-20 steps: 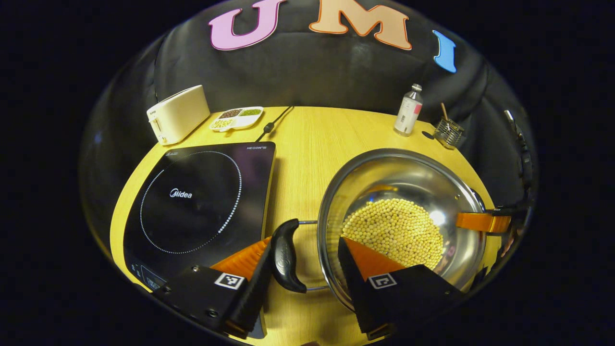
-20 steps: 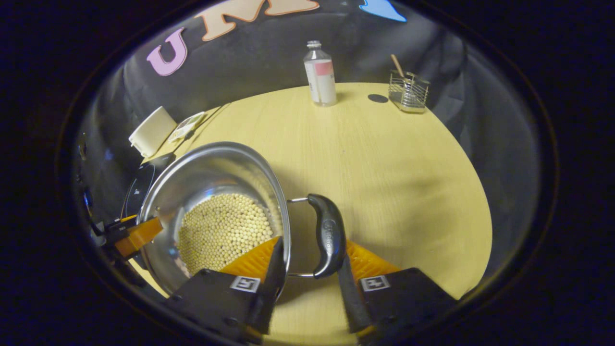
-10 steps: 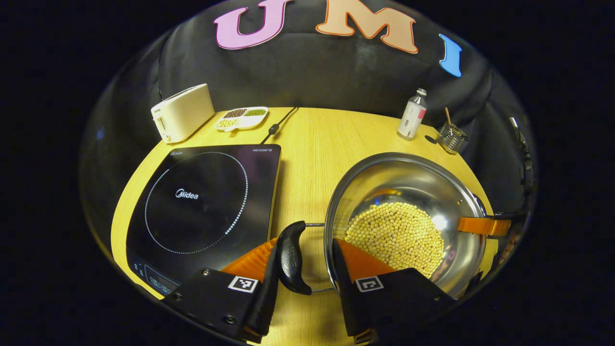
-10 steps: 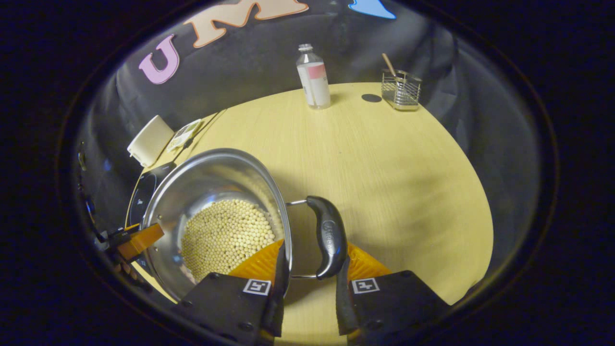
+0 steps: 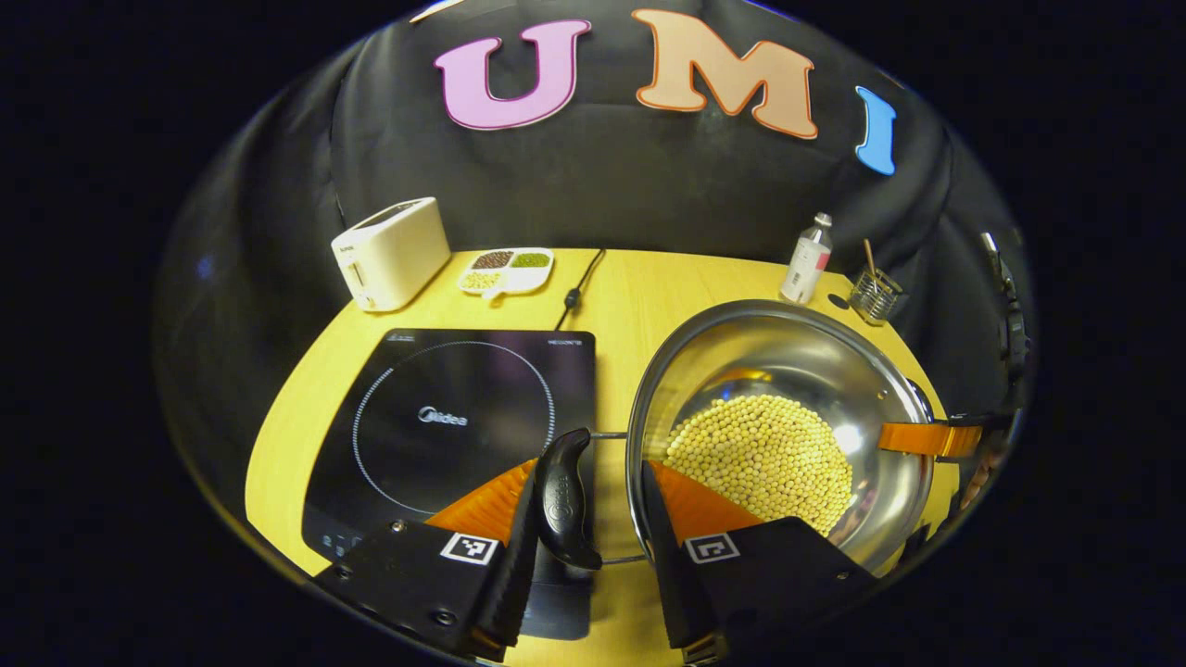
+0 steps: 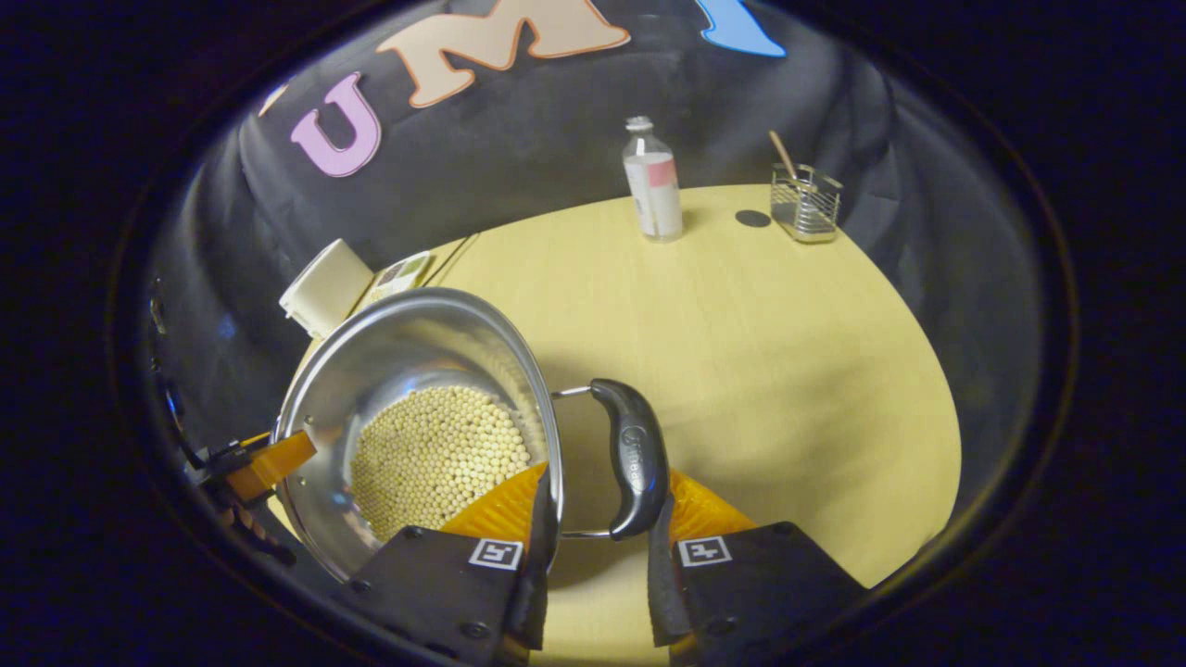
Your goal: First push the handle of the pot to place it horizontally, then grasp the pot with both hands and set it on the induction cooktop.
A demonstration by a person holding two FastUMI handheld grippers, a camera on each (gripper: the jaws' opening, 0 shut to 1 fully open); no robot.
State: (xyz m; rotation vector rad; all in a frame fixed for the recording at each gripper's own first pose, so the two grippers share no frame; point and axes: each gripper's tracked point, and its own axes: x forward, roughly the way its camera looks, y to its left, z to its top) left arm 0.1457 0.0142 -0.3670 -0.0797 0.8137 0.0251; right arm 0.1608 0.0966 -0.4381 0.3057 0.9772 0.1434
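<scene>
While each claw pinches a black side handle, the steel pot of soybeans sits at lower right of the left gripper view. Left claw grips one handle over the induction cooktop edge; right claw grips the other handle above the worktop.

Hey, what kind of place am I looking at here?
Probably a mock kitchen set up in a recording booth: an induction cooktop, a toaster and a steel pot of beans sit on a round wooden table against a black cloth wall.
</scene>
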